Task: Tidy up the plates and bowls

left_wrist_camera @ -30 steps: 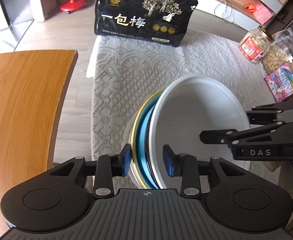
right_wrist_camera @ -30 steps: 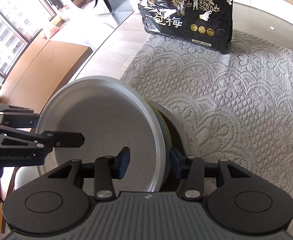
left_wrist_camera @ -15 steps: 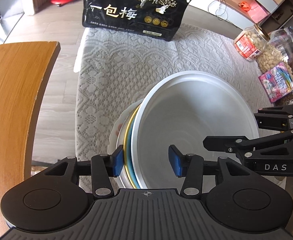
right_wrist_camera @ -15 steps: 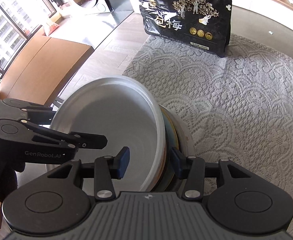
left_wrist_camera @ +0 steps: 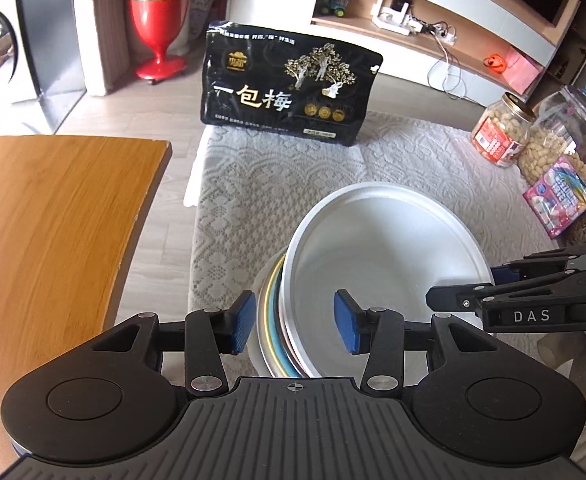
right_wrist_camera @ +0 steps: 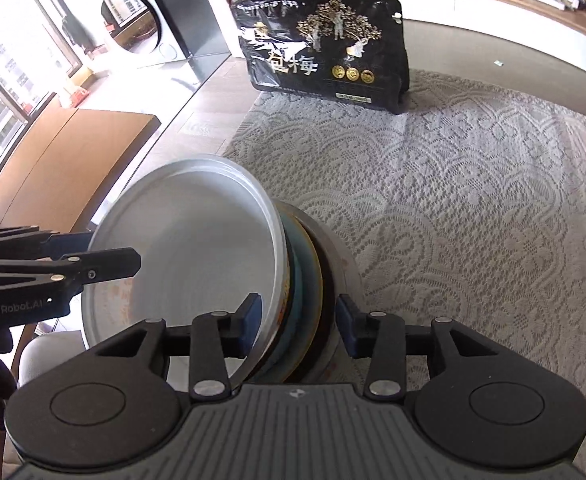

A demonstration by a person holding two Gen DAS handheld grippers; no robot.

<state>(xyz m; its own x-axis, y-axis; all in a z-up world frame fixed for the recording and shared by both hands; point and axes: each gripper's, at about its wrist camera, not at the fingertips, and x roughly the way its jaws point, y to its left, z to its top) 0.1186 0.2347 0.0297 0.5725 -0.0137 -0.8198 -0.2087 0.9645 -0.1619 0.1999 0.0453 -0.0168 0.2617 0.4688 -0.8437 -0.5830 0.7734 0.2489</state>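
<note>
Our right tool (right_wrist_camera: 297,322) clamps the tilted stack (left_wrist_camera: 373,260) by its rim; we judge it heavy, slick and breakable. Our left tool (left_wrist_camera: 295,324), jaws just easing inward, straddles the rim without pressing.

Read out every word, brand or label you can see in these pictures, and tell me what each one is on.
"一包梅": black snack bag.
"DAS": side of the right gripper.
"GenRobot.AI": side of the left gripper.
Small print on the bag, the red jar label and the pink packet: too small or blurred to read.

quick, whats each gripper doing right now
left gripper: open, jaws just widened then eased in a little, straddling the stack of plates without clamping
right gripper: closed on the stack of plates
</note>
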